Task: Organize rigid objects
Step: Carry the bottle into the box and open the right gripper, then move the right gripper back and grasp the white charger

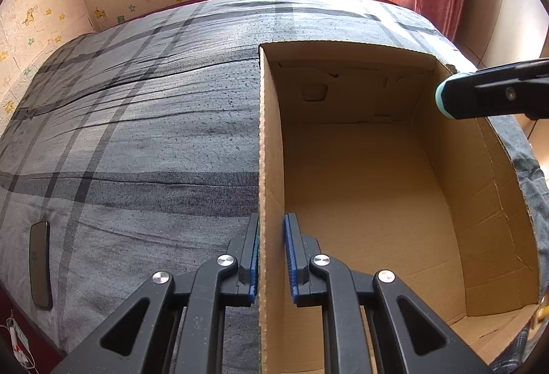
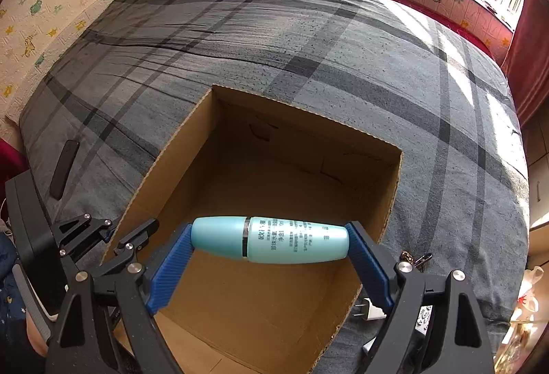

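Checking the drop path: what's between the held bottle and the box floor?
Nothing. In the right wrist view the teal bottle, held end to end by the right gripper, hangs over the open cardboard box, whose floor is bare.

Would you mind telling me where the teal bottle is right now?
In the right wrist view, the teal bottle lies crosswise, clamped end to end in the right gripper, above the open cardboard box on the plaid bed cover.

Box (image 2: 274,288) on bed (image 2: 308,48); bottle (image 2: 271,238) above box interior; phone (image 2: 64,169) on bed, left of box
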`<action>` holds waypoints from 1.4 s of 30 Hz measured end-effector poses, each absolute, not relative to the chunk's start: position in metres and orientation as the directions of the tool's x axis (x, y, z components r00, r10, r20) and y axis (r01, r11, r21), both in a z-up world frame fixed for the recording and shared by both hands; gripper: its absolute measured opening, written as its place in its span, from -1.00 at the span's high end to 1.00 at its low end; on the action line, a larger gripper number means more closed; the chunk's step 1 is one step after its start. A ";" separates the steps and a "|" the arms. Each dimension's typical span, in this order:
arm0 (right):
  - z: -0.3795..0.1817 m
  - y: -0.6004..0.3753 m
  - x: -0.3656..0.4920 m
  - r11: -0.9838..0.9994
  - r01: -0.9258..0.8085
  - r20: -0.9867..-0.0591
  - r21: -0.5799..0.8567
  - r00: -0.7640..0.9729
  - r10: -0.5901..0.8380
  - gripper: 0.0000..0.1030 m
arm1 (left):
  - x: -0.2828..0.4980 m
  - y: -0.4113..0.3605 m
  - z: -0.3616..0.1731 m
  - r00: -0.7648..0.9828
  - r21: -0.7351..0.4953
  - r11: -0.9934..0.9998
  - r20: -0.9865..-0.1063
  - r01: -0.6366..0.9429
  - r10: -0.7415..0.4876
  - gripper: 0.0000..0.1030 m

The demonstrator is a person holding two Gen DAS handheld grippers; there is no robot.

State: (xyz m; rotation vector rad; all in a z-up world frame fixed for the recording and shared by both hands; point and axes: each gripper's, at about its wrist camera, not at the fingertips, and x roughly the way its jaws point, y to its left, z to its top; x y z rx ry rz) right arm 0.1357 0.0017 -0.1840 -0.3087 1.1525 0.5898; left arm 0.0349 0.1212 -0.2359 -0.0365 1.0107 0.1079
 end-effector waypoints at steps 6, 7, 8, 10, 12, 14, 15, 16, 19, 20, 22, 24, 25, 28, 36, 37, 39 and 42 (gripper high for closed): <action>-0.213 0.022 0.149 0.803 -0.590 -0.942 0.080 0.218 0.254 -0.76 | 0.035 0.122 -0.236 0.525 0.014 0.994 -0.848 -0.108 0.069 0.72; -0.219 0.025 0.151 0.802 -0.592 -0.948 0.079 0.206 0.245 -0.76 | 0.035 0.122 -0.236 0.525 0.013 0.994 -0.848 -0.108 0.068 0.72; -0.225 0.028 0.153 0.802 -0.592 -0.952 0.080 0.193 0.238 -0.76 | 0.036 0.123 -0.236 0.525 0.011 0.994 -0.848 -0.108 0.067 0.72; -0.236 0.032 0.157 0.800 -0.593 -0.959 0.090 0.165 0.230 -0.76 | 0.036 0.122 -0.236 0.525 0.010 0.994 -0.849 -0.109 0.066 0.72; -0.247 0.036 0.162 0.804 -0.588 -0.966 0.092 0.144 0.216 -0.76 | 0.036 0.123 -0.236 0.524 0.012 0.994 -0.849 -0.108 0.067 0.72; -0.259 0.039 0.166 0.810 -0.579 -0.972 0.098 0.119 0.203 -0.76 | 0.036 0.123 -0.236 0.525 0.011 0.994 -0.849 -0.110 0.067 0.72; -0.265 0.040 0.168 0.814 -0.573 -0.975 0.099 0.107 0.195 -0.76 | 0.036 0.123 -0.236 0.525 0.009 0.994 -0.849 -0.110 0.066 0.72; -0.271 0.040 0.170 0.818 -0.566 -0.978 0.097 0.099 0.184 -0.76 | 0.036 0.123 -0.236 0.525 0.008 0.994 -0.849 -0.111 0.065 0.72; -0.286 0.040 0.174 0.830 -0.547 -0.984 0.103 0.064 0.165 -0.76 | 0.037 0.123 -0.236 0.523 0.007 0.994 -0.850 -0.111 0.065 0.72; -0.290 0.040 0.176 0.834 -0.541 -0.985 0.106 0.058 0.163 -0.76 | 0.037 0.123 -0.236 0.523 0.007 0.994 -0.850 -0.111 0.065 0.72; -0.294 0.039 0.177 0.837 -0.538 -0.986 0.100 0.057 0.155 -0.76 | 0.037 0.123 -0.236 0.523 0.010 0.994 -0.850 -0.110 0.066 0.72; -0.298 0.038 0.178 0.841 -0.532 -0.987 0.104 0.049 0.153 -0.76 | 0.037 0.123 -0.237 0.522 0.011 0.994 -0.850 -0.110 0.067 0.72; -0.299 0.037 0.178 0.843 -0.528 -0.987 0.104 0.049 0.152 -0.76 | 0.038 0.123 -0.237 0.522 0.009 0.994 -0.850 -0.111 0.066 0.72; -0.299 0.037 0.179 0.843 -0.531 -0.987 0.088 0.068 0.145 -0.77 | 0.038 0.122 -0.237 0.522 0.011 0.994 -0.851 -0.111 0.068 0.72; -0.288 0.032 0.177 0.838 -0.531 -0.978 0.124 0.077 0.193 -0.93 | 0.038 0.120 -0.236 0.524 0.019 0.994 -0.848 -0.110 0.074 0.72; -0.285 0.031 0.176 0.838 -0.530 -0.977 0.132 0.075 0.201 -0.93 | 0.038 0.120 -0.236 0.524 0.020 0.994 -0.849 -0.110 0.075 0.72; -0.277 0.031 0.171 0.834 -0.535 -0.975 0.134 0.081 0.208 -0.92 | 0.038 0.119 -0.236 0.525 0.022 0.994 -0.848 -0.108 0.076 0.72; -0.258 0.027 0.161 0.819 -0.553 -0.966 0.152 0.092 0.242 -0.92 | 0.038 0.119 -0.236 0.525 0.021 0.994 -0.847 -0.108 0.076 0.72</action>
